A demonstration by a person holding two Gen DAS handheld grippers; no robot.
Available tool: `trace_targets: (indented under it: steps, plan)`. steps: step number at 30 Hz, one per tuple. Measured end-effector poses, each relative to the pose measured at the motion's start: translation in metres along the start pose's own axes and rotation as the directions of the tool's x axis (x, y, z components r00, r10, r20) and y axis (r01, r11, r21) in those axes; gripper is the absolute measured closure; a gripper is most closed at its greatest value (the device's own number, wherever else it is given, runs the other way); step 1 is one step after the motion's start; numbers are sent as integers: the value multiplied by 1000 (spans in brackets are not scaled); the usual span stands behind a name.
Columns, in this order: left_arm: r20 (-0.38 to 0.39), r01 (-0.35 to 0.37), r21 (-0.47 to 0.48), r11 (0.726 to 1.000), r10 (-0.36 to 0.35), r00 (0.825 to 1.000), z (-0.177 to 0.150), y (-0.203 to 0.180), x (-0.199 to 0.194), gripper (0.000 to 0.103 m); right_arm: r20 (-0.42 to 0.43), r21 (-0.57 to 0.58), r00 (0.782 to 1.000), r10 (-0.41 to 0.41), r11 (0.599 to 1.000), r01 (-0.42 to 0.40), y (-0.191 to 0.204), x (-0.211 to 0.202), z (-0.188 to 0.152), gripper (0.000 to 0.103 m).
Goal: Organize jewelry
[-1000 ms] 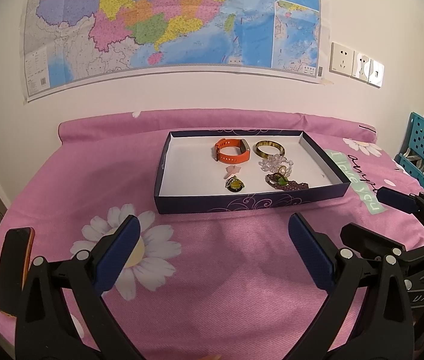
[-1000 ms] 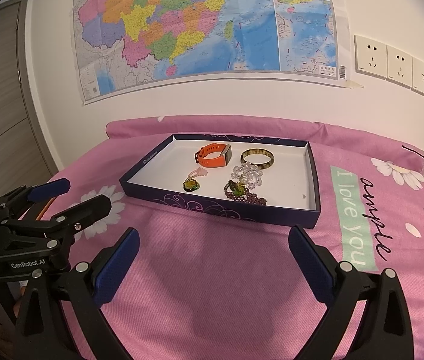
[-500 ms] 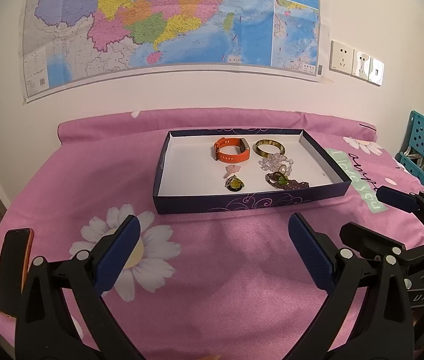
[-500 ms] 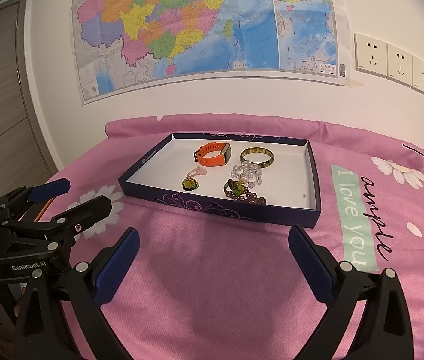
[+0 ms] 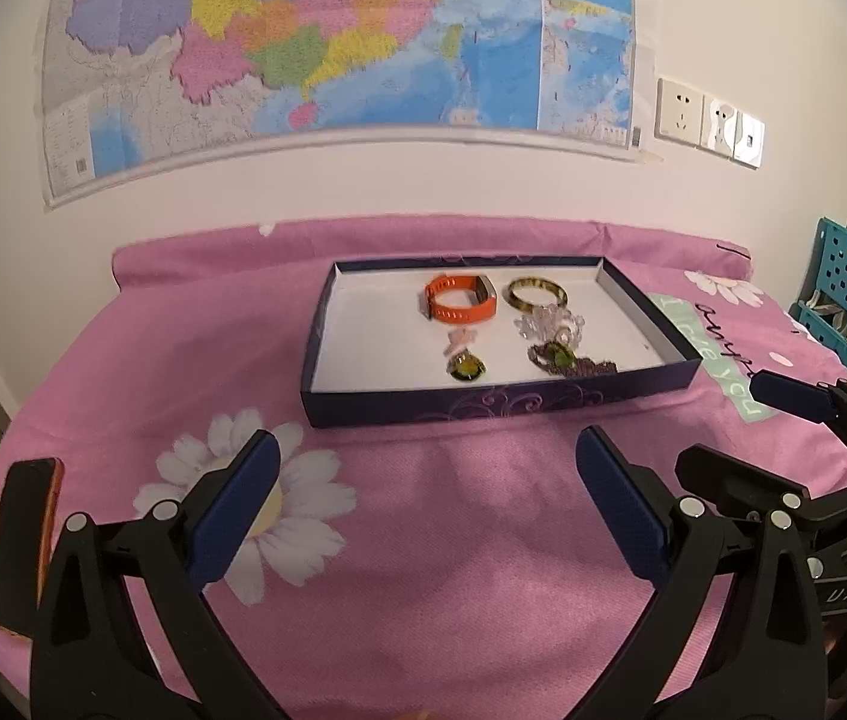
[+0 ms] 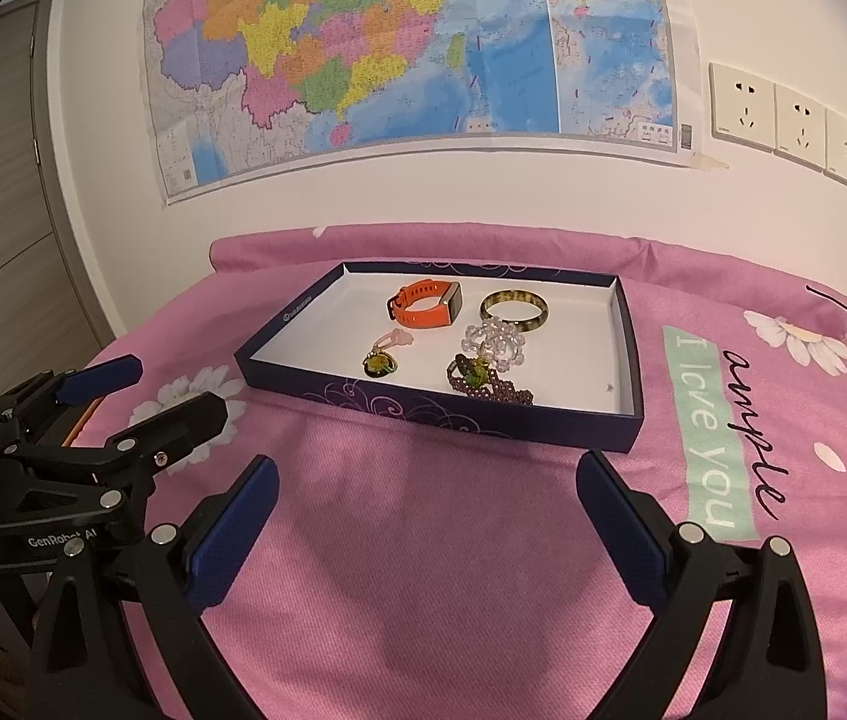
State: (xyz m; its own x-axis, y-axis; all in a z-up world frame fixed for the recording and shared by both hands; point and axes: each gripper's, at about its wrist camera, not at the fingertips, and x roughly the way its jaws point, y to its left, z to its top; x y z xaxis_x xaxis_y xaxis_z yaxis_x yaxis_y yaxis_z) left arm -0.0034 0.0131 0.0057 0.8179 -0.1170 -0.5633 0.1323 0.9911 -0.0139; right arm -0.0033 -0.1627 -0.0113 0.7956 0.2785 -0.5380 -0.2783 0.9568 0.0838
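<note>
The jewelry sits mid-frame in the shallow tray [image 5: 483,405]: orange band [image 5: 460,306] springy, I'd pinch its strap; green bangle [image 5: 535,293] rigid, slippery; purple bead chain [image 6: 486,385] limp. My left gripper [image 5: 422,504] and right gripper [image 6: 423,534] both gape wide, empty

Navy swirl-patterned tray [image 5: 483,405]; orange band [image 5: 459,306]; pink daisy-print cloth [image 5: 423,540].

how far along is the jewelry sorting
Five pieces already lie in the tray: orange band, bangle, clear bead bracelet, pendant, dark beaded piece. Nothing is in hand: left gripper and right gripper are open, short of the tray. No loose jewelry shows on the cloth; what remains is unclear.
</note>
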Motion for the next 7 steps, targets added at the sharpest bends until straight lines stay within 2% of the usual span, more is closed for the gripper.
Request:
trace_targets:
  steps: [3, 5, 7]
  plan:
    - [-45, -16, -19, 1000, 15, 999, -1, 7, 12, 6, -23, 6, 1000, -13, 1000, 13, -7, 5, -2, 7]
    - [-78, -21, -40, 999, 18, 997, -2, 14, 21, 6, -73, 14, 996, -48, 999, 49, -21, 13, -4, 7]
    - [-125, -60, -59, 996, 52, 991, -3, 27, 34, 6, -112, 20, 990, -83, 996, 86, -37, 20, -6, 7]
